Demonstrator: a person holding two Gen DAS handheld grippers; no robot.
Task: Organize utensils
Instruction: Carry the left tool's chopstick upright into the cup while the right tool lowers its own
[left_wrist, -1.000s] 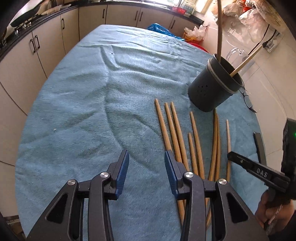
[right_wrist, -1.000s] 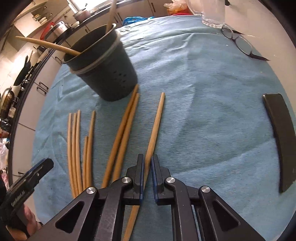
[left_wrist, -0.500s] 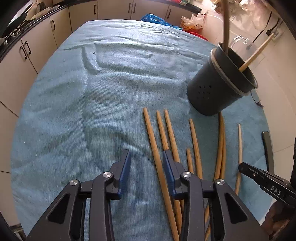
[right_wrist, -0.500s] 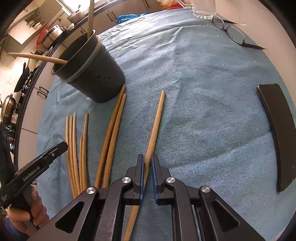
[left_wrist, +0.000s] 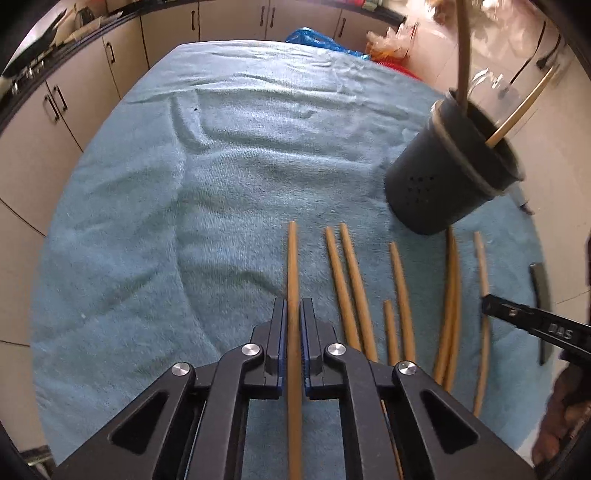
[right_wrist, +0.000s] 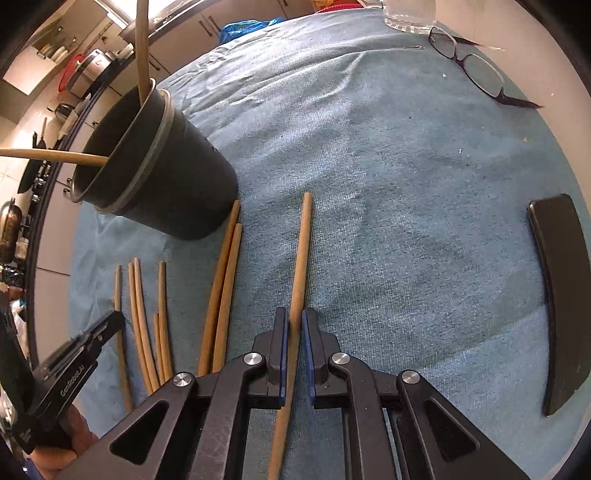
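Note:
Several wooden chopsticks lie side by side on a blue towel (left_wrist: 155, 221). My left gripper (left_wrist: 294, 314) is shut on the leftmost chopstick (left_wrist: 292, 266), which runs straight ahead between the pads. My right gripper (right_wrist: 294, 325) is shut on the rightmost chopstick (right_wrist: 302, 251), which also shows in the left wrist view (left_wrist: 482, 273). A black utensil cup (left_wrist: 443, 184) stands beyond the row, also in the right wrist view (right_wrist: 162, 173), with two sticks leaning in it. The other chopsticks (right_wrist: 221, 284) lie loose between the two grippers.
Glasses (right_wrist: 472, 66) and a clear glass jug (right_wrist: 410, 14) sit at the far right of the towel. A flat black case (right_wrist: 565, 295) lies to the right. Kitchen cabinets (left_wrist: 44, 122) surround the table on the left and far side.
My left gripper moved right over the leftmost chopstick and shut on it. My right gripper stayed shut on its chopstick and came closer to the cup.

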